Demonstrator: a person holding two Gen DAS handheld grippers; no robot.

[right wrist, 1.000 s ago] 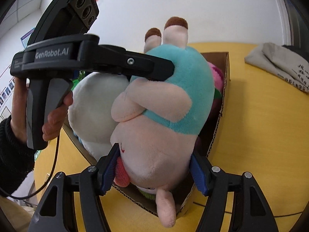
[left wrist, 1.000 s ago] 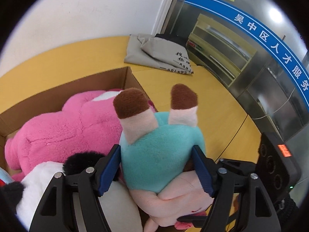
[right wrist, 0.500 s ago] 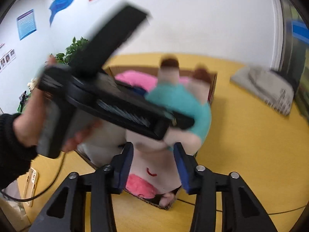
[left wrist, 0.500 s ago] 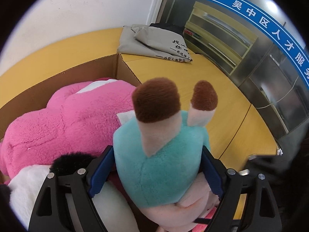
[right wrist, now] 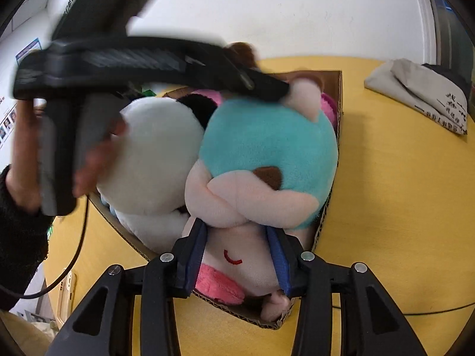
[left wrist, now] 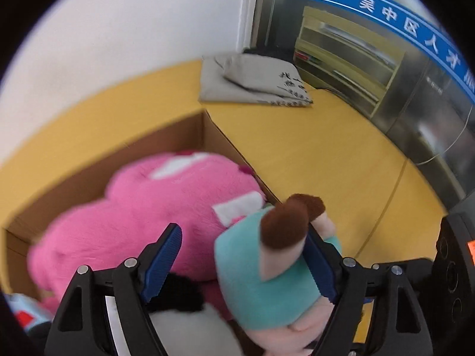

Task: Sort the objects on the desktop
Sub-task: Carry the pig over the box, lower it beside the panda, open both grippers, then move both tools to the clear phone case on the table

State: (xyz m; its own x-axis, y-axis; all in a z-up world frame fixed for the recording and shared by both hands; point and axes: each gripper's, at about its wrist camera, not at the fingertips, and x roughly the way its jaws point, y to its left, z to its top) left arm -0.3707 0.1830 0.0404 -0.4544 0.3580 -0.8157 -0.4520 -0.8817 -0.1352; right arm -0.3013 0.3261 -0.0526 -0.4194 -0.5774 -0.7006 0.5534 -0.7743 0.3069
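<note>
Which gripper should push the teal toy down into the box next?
Probably the right gripper: its fingers squeeze the teal toy's pink body just above the cardboard box. The left gripper is open, with only one finger against the toy's ear.

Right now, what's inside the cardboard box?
In the cardboard box: a pink plush, a white-and-black plush and the teal-and-pink plush, held low down by the right gripper. The plush cover the box floor.

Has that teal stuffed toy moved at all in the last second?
Yes. In the left wrist view the teal plush toy has sunk lower and rightward against the cardboard box corner.
</note>
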